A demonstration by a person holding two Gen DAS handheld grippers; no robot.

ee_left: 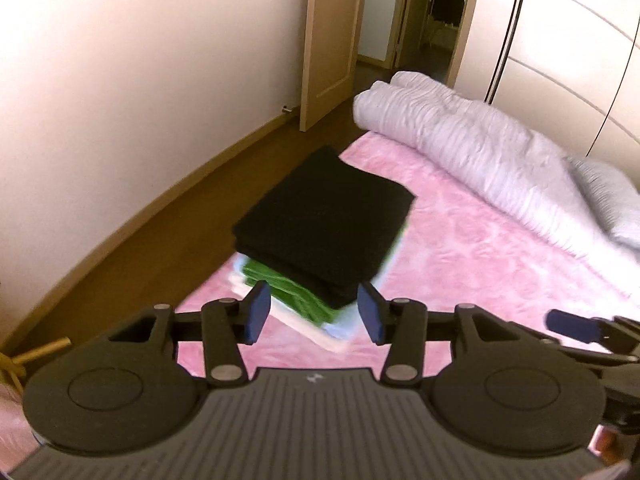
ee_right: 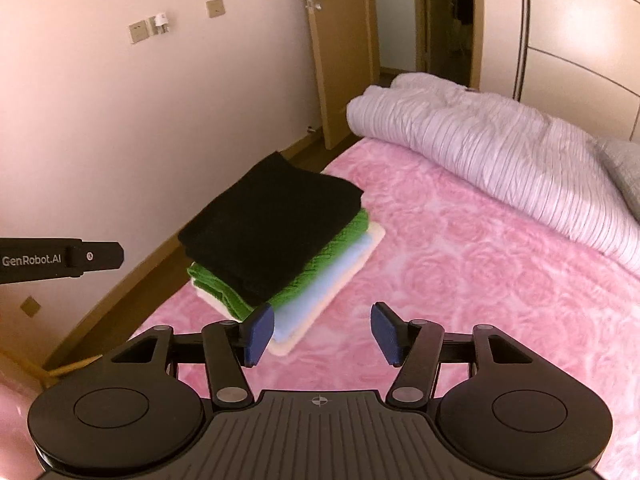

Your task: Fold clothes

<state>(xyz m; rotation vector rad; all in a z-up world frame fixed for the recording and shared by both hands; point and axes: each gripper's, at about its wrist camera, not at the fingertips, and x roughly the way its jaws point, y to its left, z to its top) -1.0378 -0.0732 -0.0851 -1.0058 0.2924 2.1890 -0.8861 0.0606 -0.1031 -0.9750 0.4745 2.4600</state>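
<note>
I see both sets of jaws spread apart with nothing between the pads: left gripper (ee_left: 314, 312), right gripper (ee_right: 322, 334). The stack of folded clothes (ee_right: 280, 240) is my landmark: black piece (ee_left: 324, 216) on top, green one (ee_right: 340, 246) under it, then pale blue (ee_right: 320, 300) and cream. No containers in view. The stack rests on the pink blanket (ee_right: 460, 280), at its edge nearest the wall. Beyond the stack, a rolled quilt (ee_right: 500, 152); behind that, an open door (ee_left: 328, 40).

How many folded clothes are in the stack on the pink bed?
4 visible, stacked: black garment on top, green one under it, light blue one below, cream one at the bottom. Thinner pieces may be hidden between them.
</note>
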